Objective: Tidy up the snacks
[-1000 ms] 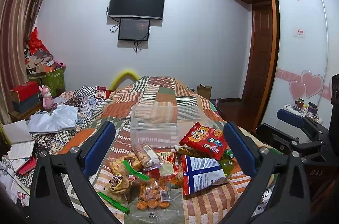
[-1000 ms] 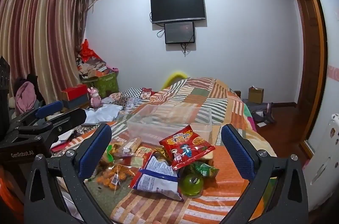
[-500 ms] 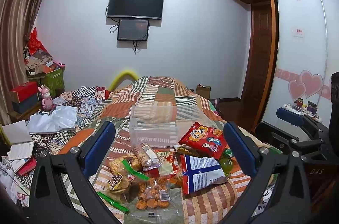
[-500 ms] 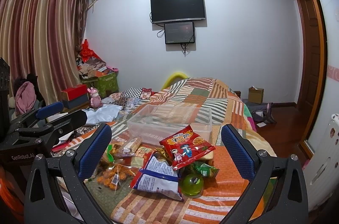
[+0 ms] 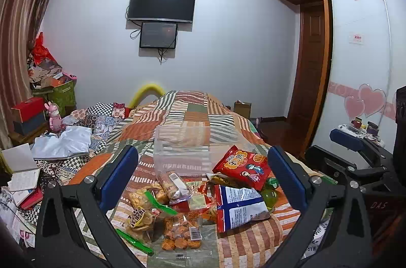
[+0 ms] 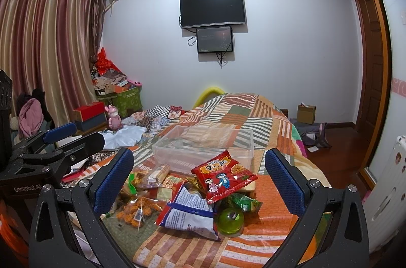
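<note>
My left gripper hangs above the near end of the bed with its blue-padded fingers spread wide and nothing between them; my right gripper is the same, fingers far apart and empty, both of them clear of the snacks. The snacks lie in a loose heap on the patchwork quilt just in front of me. A red chip bag sits on top of the pile, tilted, resting partly on a blue-and-white bag that lies nearest my right side. Just beside that bag, touching it, is a round green jelly cup, with a small green packet against it. Toward my left side lies a clear packet of orange fried pieces, next to a clear bag of pale round crackers with a green strip across it, and a wrapped biscuit roll lies on top of the heap behind them. Beyond the pile, farther up the bed and just beside it, stands the clear plastic bin, upright and open-topped, with no snack inside it. From the right camera I see my left gripper's black frame off to the left; from the left camera the right one shows at the right edge.
</note>
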Motion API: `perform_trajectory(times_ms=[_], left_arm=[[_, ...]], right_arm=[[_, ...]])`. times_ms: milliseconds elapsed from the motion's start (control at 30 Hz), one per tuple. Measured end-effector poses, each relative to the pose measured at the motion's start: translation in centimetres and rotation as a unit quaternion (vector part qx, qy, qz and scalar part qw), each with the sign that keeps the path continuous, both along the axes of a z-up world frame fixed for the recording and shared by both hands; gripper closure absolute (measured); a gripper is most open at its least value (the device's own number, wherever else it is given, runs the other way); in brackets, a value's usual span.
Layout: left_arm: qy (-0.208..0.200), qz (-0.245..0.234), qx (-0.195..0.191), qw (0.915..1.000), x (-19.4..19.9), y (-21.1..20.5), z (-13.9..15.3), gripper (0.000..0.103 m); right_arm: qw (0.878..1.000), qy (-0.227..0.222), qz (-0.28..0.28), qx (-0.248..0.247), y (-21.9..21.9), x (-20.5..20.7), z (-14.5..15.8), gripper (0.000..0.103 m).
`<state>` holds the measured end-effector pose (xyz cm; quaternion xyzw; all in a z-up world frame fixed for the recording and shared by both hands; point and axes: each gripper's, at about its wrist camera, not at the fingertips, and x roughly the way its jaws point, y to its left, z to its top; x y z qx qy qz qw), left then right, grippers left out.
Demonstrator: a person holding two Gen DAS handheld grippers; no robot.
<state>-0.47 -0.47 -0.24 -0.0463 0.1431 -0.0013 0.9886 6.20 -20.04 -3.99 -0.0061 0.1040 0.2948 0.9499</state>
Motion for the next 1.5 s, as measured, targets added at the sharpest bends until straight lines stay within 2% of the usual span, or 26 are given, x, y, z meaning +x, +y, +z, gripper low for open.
perform_trajectory(times_ms=[1067,1267,1500], left_arm=[[0.006,0.0,0.005,1.0,0.4,0.2,-0.1,0.0],[0.023,0.001,0.008,0.9997,1.9,0.5,-1.1,0.0],[0.064,0.003,0.005,0.9979,4.9,1.8,-3.2,0.0]], right_arm=[[1.0,0.008,-0.002,0.001,0.1,0.4,0.1,0.0],[1.0,0.018,-0.005,-0.007,0.4,1.4,-0.5,0.0],[0.999,0.035,-0.012,-0.031,0.8,3.4,-1.8,0.0]])
